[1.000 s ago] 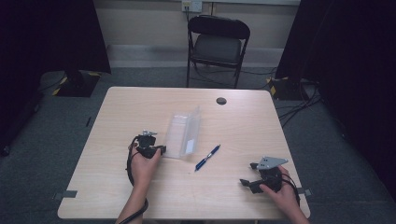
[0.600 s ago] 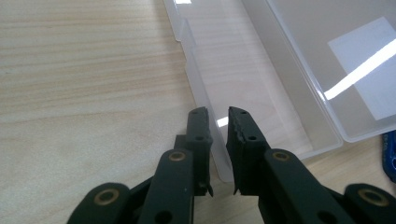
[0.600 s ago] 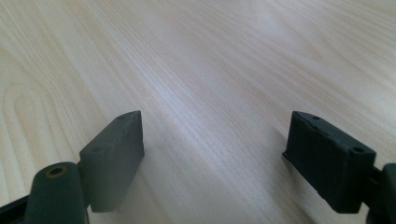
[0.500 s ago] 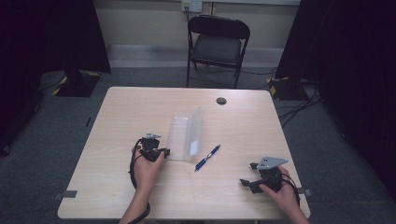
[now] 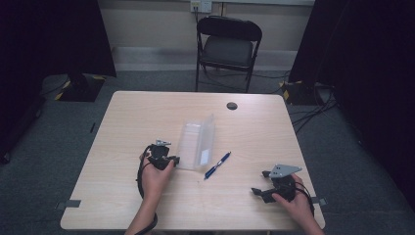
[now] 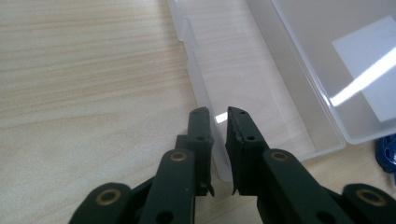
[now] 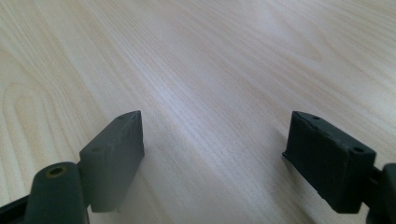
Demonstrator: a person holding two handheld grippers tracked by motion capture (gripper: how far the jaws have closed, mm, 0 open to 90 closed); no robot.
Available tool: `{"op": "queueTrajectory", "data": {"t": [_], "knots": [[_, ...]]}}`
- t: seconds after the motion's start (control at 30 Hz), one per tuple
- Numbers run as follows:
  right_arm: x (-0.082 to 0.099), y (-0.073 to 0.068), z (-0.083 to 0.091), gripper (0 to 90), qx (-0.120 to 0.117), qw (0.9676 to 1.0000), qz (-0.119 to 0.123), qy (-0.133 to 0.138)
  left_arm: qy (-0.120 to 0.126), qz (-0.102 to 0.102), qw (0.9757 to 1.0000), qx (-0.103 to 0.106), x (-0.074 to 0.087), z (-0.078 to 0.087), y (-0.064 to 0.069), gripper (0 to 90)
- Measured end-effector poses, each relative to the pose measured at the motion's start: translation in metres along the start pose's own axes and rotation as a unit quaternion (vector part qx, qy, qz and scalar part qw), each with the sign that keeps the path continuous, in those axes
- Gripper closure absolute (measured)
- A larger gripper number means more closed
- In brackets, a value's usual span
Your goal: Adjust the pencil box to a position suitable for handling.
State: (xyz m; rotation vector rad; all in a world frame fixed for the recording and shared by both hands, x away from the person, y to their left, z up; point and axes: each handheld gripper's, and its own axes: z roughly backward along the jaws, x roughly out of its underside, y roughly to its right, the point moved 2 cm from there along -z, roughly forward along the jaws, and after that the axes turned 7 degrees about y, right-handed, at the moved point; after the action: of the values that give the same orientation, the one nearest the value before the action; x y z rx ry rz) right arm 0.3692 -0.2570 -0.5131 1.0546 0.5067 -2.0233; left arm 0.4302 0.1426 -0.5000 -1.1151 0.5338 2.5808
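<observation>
hold firm with the left gripper (image 6: pixel 219 122), clamped on the near wall of the open clear plastic case (image 5: pixel 196 142) mid-surface. bring the right gripper (image 7: pixel 224 154), jaws wide apart and empty, to the blue pen (image 5: pixel 217 165) just beside the case.

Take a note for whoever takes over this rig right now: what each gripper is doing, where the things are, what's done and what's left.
Left gripper: shut on the near wall of the clear case.
Right gripper: open, nothing between its jaws, low over bare table near the right corner.
Case: mid-table, lid open, nothing visible inside.
Pen: flat on the table just right of the case, untouched.
Done: case opened and steadied.
Left, likely: pen into the case, then lid shut.
</observation>
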Motion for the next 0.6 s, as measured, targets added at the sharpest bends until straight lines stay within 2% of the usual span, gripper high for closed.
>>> {"op": "queueTrajectory", "data": {"t": [0.23,0.5,0.6], "knots": [[0.0,0.0,0.0,18.2,0.0,1.0,0.0,0.0,0.003,-0.006,1.0,-0.001,-0.005,-0.003,-0.002,83.0],[0.0,0.0,0.0,18.2,0.0,1.0,0.0,0.0,0.002,-0.01,0.9999,-0.01,-0.012,-0.009,-0.006,85.9],[0.0,0.0,0.0,18.2,0.0,1.0,0.0,-0.001,0.005,-0.017,0.9997,-0.014,-0.013,-0.012,-0.006,86.0]]}}
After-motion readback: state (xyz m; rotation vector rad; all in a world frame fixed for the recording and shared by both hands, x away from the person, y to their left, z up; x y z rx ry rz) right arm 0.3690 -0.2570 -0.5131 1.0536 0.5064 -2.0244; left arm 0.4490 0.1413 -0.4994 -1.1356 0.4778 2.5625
